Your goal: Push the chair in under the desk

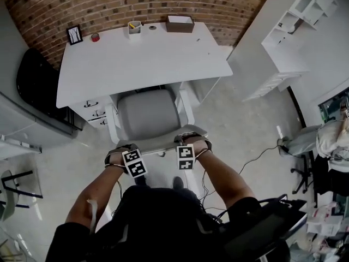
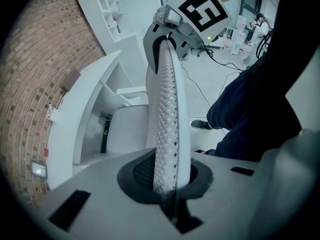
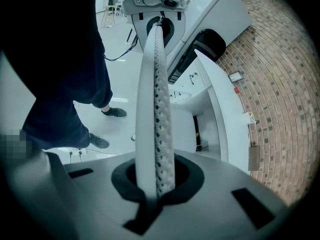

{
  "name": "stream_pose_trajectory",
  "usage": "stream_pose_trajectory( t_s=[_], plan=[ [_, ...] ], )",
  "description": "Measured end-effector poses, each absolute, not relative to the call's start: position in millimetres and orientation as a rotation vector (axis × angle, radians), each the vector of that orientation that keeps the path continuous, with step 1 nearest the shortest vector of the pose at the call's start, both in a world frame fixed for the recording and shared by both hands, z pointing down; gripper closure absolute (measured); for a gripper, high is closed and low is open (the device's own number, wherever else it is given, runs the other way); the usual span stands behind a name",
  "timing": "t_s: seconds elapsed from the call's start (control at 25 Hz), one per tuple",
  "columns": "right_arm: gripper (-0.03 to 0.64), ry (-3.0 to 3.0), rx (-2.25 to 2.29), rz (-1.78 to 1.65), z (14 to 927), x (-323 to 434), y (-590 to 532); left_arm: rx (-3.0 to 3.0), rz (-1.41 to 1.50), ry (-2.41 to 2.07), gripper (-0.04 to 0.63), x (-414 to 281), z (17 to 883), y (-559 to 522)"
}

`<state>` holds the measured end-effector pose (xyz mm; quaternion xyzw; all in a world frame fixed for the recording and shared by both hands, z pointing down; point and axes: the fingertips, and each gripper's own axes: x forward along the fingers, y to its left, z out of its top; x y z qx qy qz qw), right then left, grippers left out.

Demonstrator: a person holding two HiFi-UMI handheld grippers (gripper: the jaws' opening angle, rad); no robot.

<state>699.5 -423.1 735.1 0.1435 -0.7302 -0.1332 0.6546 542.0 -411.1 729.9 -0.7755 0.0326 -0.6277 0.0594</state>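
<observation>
A white chair with a grey seat [image 1: 148, 113] stands at the white desk [image 1: 142, 59], its seat partly beneath the desktop edge. Its mesh backrest [image 1: 158, 144] faces me. My left gripper [image 1: 124, 153] grips the backrest's top rim at its left end, and my right gripper [image 1: 190, 142] grips the right end. In the left gripper view the perforated backrest [image 2: 167, 109] runs straight between the jaws of the left gripper [image 2: 167, 184]. The right gripper view shows the same rim [image 3: 155, 94] clamped in the right gripper [image 3: 152, 186].
A drawer unit [image 1: 92, 111] sits under the desk's left side. On the desktop's far edge are a brown box [image 1: 180, 23], a pen cup [image 1: 134, 28] and a small frame [image 1: 74, 35]. A white shelf [image 1: 294, 37] stands right; cables [image 1: 256, 157] lie on the floor.
</observation>
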Motion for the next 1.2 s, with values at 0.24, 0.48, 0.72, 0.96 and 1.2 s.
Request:
stream_pose_trajectory(
  t_s=[0.24, 0.48, 0.72, 0.96, 1.2],
  plan=[
    [0.604, -1.660, 0.327, -0.305, 735.4, 703.2, -433.0, -2.319, -1.902, 0.174, 0.550, 545.0, 730.3, -423.9],
    [0.602, -1.658, 0.335, -0.295, 734.2, 697.4, -438.6, -2.223, -2.004, 0.212, 0.531, 534.7, 731.1, -436.4],
    [0.600, -1.657, 0.344, -0.304, 734.6, 694.6, -438.1, -2.178, -1.944, 0.304, 0.521, 532.6, 729.3, -441.0],
    [0.551, -1.745, 0.364, -0.280, 727.4, 693.2, -430.6, -2.247, -1.903, 0.443, 0.443, 539.9, 718.6, -435.4],
    [0.473, -1.939, 0.367, -0.179, 699.7, 688.8, -422.8, -2.400, -1.811, 0.566, 0.436, 548.2, 683.7, -421.8]
  ],
)
